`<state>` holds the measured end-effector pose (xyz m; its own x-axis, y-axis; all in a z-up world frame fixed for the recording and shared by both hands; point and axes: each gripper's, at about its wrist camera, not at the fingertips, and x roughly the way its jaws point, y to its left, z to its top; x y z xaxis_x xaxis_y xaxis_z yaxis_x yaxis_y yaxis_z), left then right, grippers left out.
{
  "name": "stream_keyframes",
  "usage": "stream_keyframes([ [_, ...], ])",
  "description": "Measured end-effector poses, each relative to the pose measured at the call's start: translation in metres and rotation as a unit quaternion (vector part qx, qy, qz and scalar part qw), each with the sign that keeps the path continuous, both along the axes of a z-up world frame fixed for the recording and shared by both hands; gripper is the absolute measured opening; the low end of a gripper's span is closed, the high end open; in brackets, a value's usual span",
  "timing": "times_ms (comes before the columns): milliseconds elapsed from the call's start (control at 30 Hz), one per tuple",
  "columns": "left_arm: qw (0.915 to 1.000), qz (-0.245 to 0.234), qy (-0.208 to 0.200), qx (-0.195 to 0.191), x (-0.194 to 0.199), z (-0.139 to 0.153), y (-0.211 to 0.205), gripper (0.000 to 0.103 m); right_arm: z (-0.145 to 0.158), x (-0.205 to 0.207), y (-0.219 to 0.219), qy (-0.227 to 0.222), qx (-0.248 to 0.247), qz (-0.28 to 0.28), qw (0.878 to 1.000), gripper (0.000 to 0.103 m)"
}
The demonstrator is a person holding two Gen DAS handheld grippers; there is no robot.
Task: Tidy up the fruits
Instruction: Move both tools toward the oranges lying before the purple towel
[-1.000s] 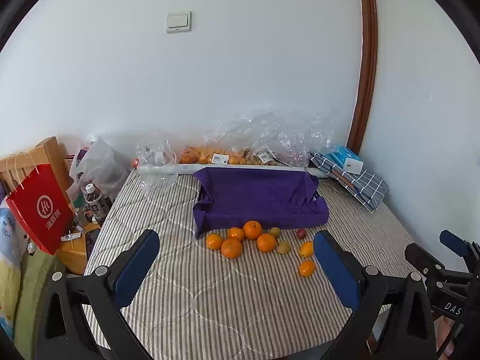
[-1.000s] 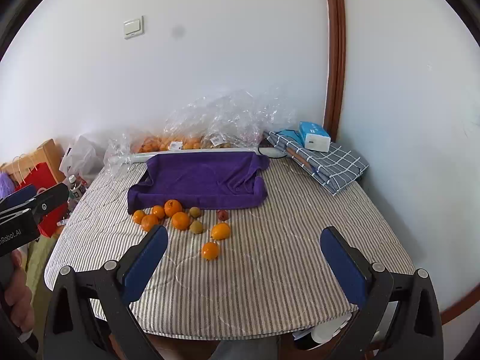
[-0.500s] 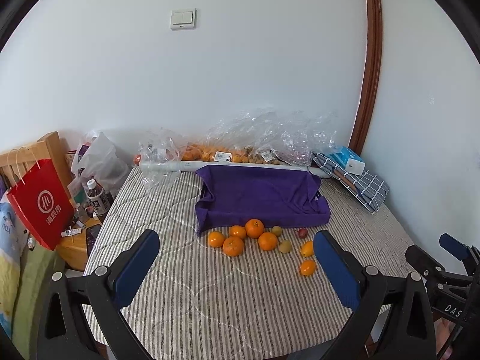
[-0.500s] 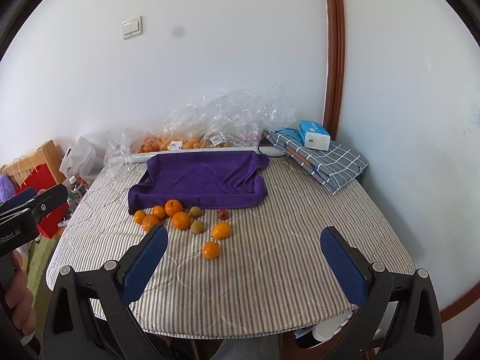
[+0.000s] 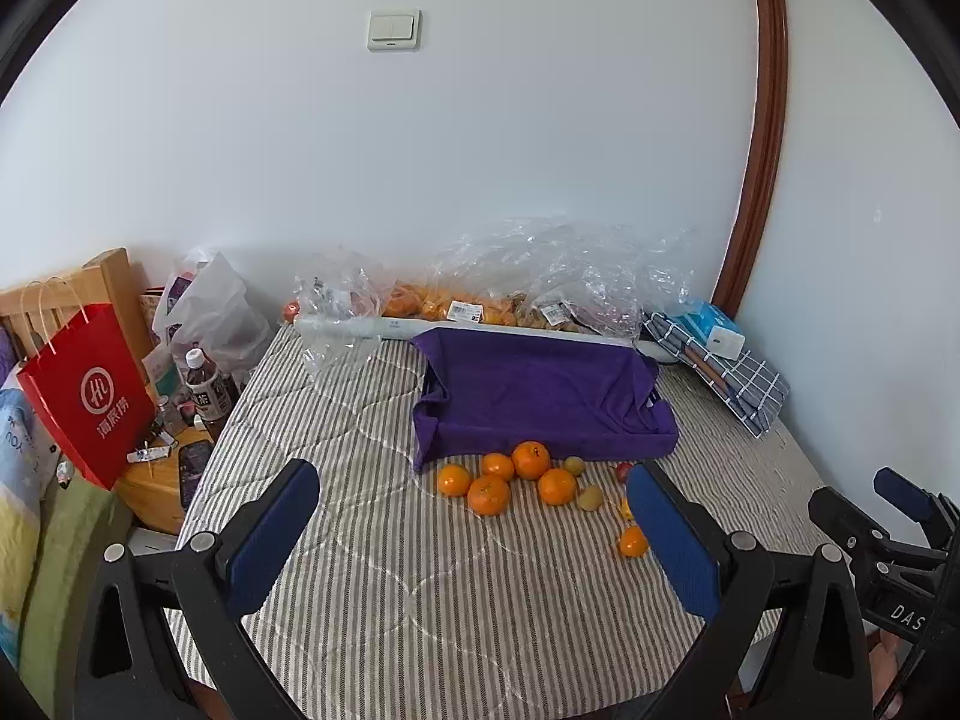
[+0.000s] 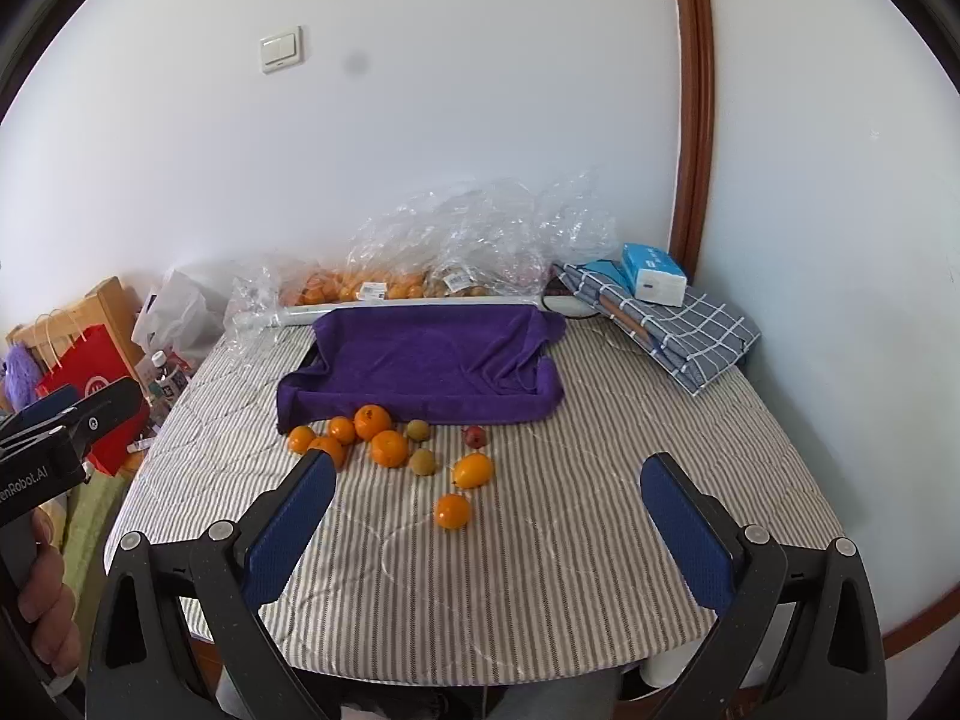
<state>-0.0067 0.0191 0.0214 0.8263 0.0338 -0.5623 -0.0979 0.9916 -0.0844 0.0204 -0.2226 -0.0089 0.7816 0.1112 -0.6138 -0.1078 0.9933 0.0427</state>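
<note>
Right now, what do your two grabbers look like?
Both are black plastic with silver screws and two wide fingers padded in blue. The left gripper and the right gripper match. White lettering marks their bodies, and a bare hand holds the left one.

Loose fruits (image 6: 389, 447) before purple tray (image 6: 420, 360)

My left gripper (image 5: 474, 534) hangs at the near edge with its jaws spread wide and nothing between them, blue pads (image 5: 273, 534) facing inward. My right gripper (image 6: 489, 531) sits beside it at about the same height, jaws equally wide and empty. My left hand (image 6: 42, 606) wraps the left handle at the near left, fingers curled round the grip.
</note>
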Motion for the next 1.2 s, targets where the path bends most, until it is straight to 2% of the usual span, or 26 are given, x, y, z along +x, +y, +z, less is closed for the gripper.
stream_keyframes([
  [233,1.0000,0.001,-0.001,-0.008,0.006,-0.001,0.006,0.103,0.000,0.005,0.008,0.005,-0.007,0.000,1.000,0.101],
  [567,1.0000,0.007,0.006,0.004,0.013,-0.008,0.005,0.103,0.000,0.010,0.009,0.002,-0.009,0.001,1.000,0.101],
  [700,0.9997,0.018,0.010,0.015,0.017,-0.012,0.005,0.103,-0.004,0.016,0.008,0.012,-0.003,0.005,1.000,0.101],
  [1200,0.9994,0.011,0.028,0.019,0.036,-0.029,0.011,0.103,-0.026,0.034,0.015,0.037,-0.008,0.004,0.999,0.101],
])
